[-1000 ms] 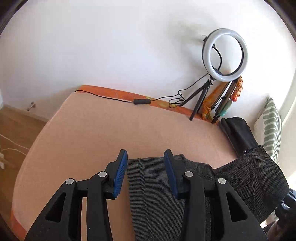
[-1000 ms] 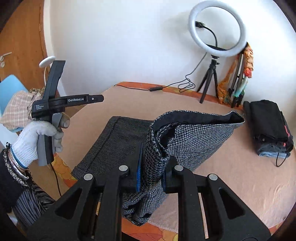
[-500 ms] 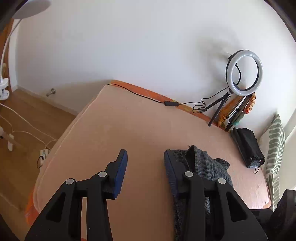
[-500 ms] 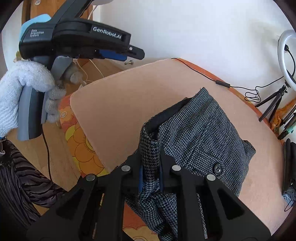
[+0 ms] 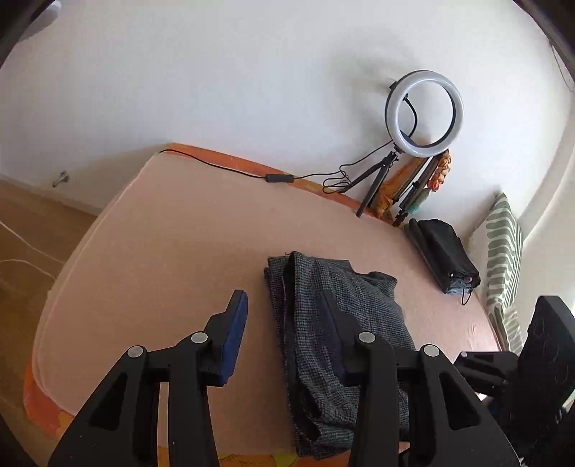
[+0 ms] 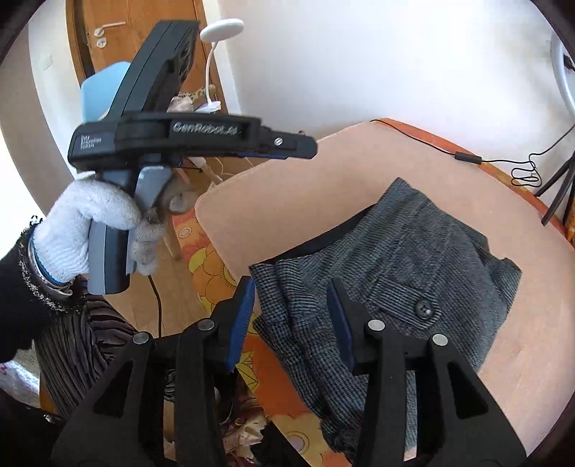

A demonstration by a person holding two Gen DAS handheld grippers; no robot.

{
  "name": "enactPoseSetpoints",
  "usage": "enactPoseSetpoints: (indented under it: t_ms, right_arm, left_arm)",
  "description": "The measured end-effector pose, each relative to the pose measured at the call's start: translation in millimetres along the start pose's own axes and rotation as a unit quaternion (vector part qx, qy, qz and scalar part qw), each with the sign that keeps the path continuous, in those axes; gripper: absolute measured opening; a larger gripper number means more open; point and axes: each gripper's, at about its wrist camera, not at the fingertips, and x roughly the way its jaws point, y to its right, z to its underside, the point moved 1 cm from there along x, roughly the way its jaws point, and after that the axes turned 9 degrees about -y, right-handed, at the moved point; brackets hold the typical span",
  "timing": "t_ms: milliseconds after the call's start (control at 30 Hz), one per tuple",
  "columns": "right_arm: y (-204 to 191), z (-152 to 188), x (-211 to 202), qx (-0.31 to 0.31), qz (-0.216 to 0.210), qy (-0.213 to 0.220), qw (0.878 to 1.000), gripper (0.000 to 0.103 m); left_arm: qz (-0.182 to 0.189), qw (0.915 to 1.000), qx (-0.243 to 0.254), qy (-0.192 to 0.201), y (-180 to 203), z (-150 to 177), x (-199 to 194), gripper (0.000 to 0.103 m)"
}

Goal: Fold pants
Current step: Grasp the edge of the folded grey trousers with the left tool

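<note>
The grey tweed pants (image 5: 334, 323) lie folded in a loose bundle near the front edge of the peach-coloured table (image 5: 172, 251). In the right wrist view the pants (image 6: 395, 266) show a buttoned pocket on top and hang slightly over the edge. My left gripper (image 5: 284, 330) is open and empty, held above the pants' left side. My right gripper (image 6: 293, 316) is open and empty, just above the bundle's near corner. The left gripper also shows in the right wrist view (image 6: 287, 152), held up by a gloved hand to the left of the table.
A ring light on a tripod (image 5: 420, 118) and a cable (image 5: 276, 177) stand at the table's back edge. A folded black garment (image 5: 445, 251) lies at the back right beside a striped cushion (image 5: 503, 244). A wooden door (image 6: 107, 36) and lamp (image 6: 219, 32) are at left.
My right gripper has opened and let go of the pants, which now lie folded on the table. My left gripper has stayed open and swung back toward the bundle.
</note>
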Motion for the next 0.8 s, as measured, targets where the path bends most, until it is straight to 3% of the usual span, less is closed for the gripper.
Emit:
enactPoseSetpoints:
  t_ms: [167, 333, 500, 633, 733, 800]
  right_arm:
    - [77.0, 6.7, -32.4, 0.091, 0.030, 0.025, 0.995, 0.050]
    - [172.0, 15.0, -33.8, 0.203, 0.059, 0.032, 0.977, 0.051]
    - [233.4, 24.4, -2.9, 0.283, 0.016, 0.019, 0.959, 0.051]
    - [251.8, 22.0, 23.9, 0.306, -0.034, 0.011, 0.951, 0.051]
    - [255.6, 15.8, 36.3, 0.303, -0.044, 0.009, 0.952, 0.051]
    - [256.5, 12.3, 42.0, 0.304, -0.059, 0.008, 0.951, 0.042]
  left_arm:
    - [0.020, 0.9972, 0.059, -0.041, 36.3, 19.4, 21.4, 0.039]
    - [0.009, 0.9894, 0.108, -0.097, 58.3, 41.7, 48.9, 0.039]
    - [-0.008, 0.9803, 0.127, -0.151, 57.3, 64.4, 71.8, 0.039]
    - [-0.002, 0.9815, 0.123, -0.147, 53.8, 68.1, 68.9, 0.039]
    - [0.001, 0.9817, 0.120, -0.148, 53.2, 68.5, 67.9, 0.039]
    - [-0.002, 0.9812, 0.125, -0.147, 55.0, 69.8, 67.1, 0.039]
